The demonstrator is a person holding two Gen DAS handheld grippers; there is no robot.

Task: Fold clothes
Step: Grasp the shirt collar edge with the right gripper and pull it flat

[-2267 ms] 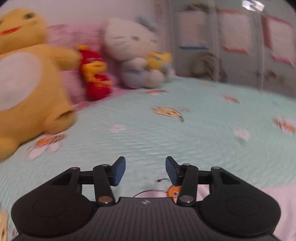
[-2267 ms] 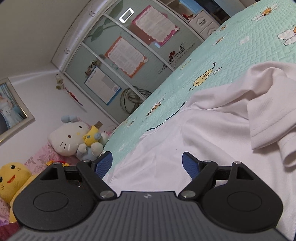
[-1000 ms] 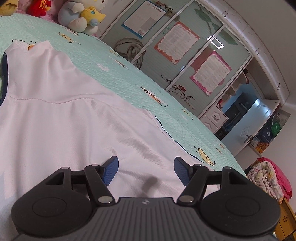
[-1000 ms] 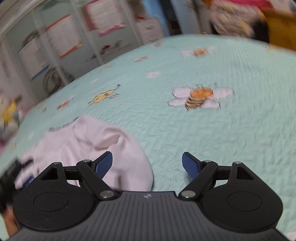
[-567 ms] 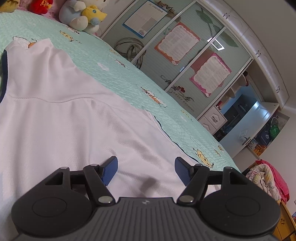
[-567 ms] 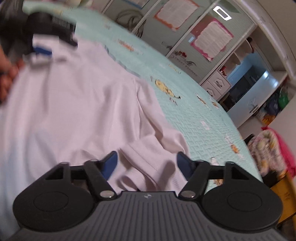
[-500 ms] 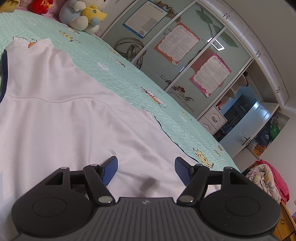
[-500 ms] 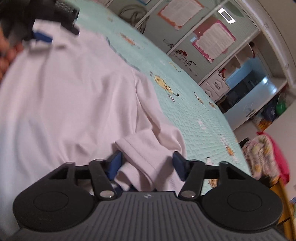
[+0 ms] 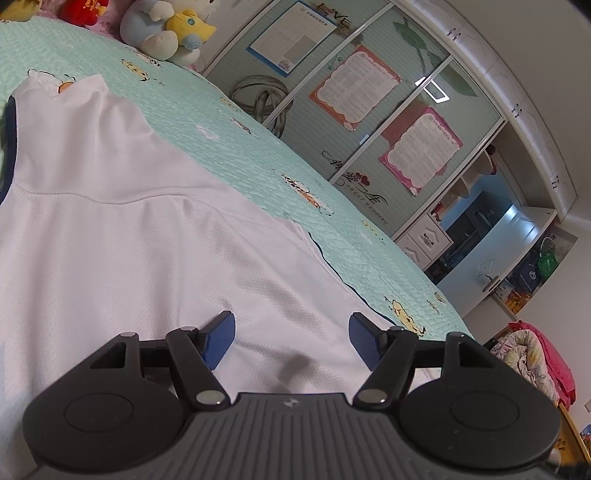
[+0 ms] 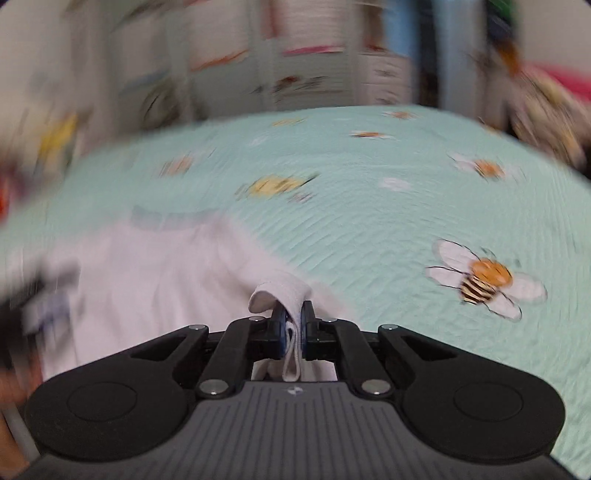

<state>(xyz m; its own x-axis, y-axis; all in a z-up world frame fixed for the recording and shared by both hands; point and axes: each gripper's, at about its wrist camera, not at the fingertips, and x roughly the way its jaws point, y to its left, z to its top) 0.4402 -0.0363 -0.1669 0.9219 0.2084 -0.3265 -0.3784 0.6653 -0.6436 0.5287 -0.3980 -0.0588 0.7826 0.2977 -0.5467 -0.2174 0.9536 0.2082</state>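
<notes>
A white shirt (image 9: 110, 236) with a dark blue collar edge lies spread over the mint-green bedspread (image 9: 236, 147). My left gripper (image 9: 291, 334) hovers low over the shirt's body, open, its blue pads apart with only flat cloth beneath them. In the blurred right wrist view the same white shirt (image 10: 155, 280) lies at the left. My right gripper (image 10: 292, 325) has its jaws closing, and a folded hem or sleeve edge of the shirt is pinched between the pads, a loop of cloth standing up in front of them.
Plush toys (image 9: 166, 27) sit at the head of the bed. A wardrobe with sliding doors and posters (image 9: 369, 85) stands beyond the bed's far side. A bee print (image 10: 484, 282) marks bare bedspread right of my right gripper. A pile of bedding (image 9: 532, 354) lies at the right.
My right gripper swung across the shirt and closed its jaws on the shirt's edge, and its view is now blurred by motion. My left gripper stayed where it was, open.
</notes>
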